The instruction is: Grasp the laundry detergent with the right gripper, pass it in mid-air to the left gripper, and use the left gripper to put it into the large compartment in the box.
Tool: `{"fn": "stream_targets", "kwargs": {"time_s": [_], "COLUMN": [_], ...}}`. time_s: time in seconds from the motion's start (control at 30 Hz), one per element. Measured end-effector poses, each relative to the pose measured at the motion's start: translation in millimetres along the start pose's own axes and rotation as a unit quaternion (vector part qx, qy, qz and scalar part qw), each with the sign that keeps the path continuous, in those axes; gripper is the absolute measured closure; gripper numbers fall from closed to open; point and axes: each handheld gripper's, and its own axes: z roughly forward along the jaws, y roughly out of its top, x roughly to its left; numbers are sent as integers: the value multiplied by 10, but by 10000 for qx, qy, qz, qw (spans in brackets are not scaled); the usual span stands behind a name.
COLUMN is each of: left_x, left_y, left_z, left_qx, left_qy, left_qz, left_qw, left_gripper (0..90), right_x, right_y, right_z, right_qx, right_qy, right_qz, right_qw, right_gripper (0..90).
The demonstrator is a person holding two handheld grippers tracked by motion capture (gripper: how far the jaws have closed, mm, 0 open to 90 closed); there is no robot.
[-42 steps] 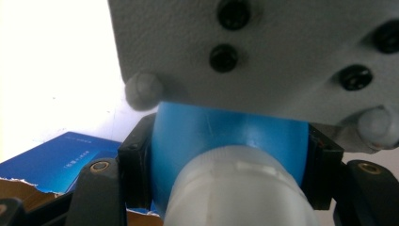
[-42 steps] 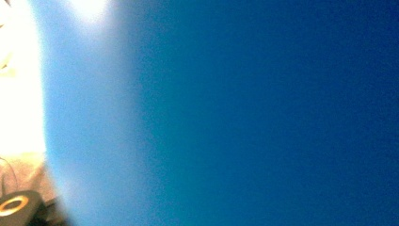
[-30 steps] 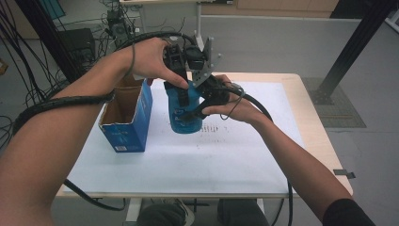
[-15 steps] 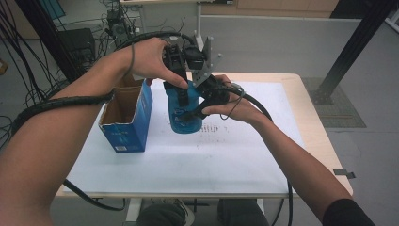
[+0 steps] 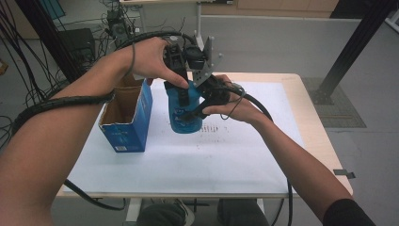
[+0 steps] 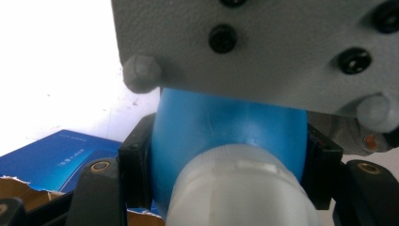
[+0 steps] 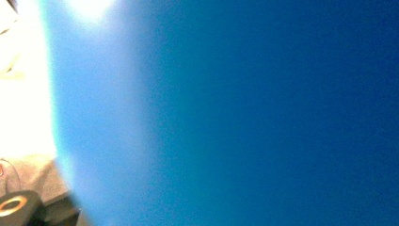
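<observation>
Blue bottle (image 5: pixel 184 110) clamped under left gripper (image 5: pixel 181 92), upright

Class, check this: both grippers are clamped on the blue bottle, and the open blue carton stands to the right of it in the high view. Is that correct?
Not quite. The blue carton stands to the left of the blue bottle, as the high view shows. The rest holds: the left gripper and the right gripper both grip the bottle.
</observation>
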Motion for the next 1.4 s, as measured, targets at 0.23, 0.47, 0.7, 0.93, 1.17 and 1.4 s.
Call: {"fn": "stream_targets", "kwargs": {"time_s": [0.23, 0.47, 0.7, 0.93, 1.17, 1.4], "left_x": [-4, -3, -4, -8, -2, -3], "left_y": [0, 8, 10, 17, 5, -6], "left_z": [1, 3, -1, 14, 9, 6], "left_qx": [-18, -3, -20, -23, -23, -25], "left_qy": [-5, -5, 6, -12, -7, -19], "left_qz": [-8, 1, -14, -23, -32, -25], "left_qw": [10000, 10000, 10000, 10000, 10000, 10000], "left_gripper": [367, 367, 367, 368, 367, 368], "right_x": [3, 1, -6, -3, -9, -4], "right_y": [-2, -5, -10, -19, -23, -17], "right_z": [0, -5, -10, -11, -2, 7], "right_qx": [-4, -1, -6, 17, -18, -50], "right_qy": [13, 11, 20, 39, 39, 73], "right_qz": [3, -2, -12, -8, -9, -3], "right_qw": [10000, 10000, 10000, 10000, 10000, 10000], "right_gripper": [428, 427, 426, 425, 424, 423]}}
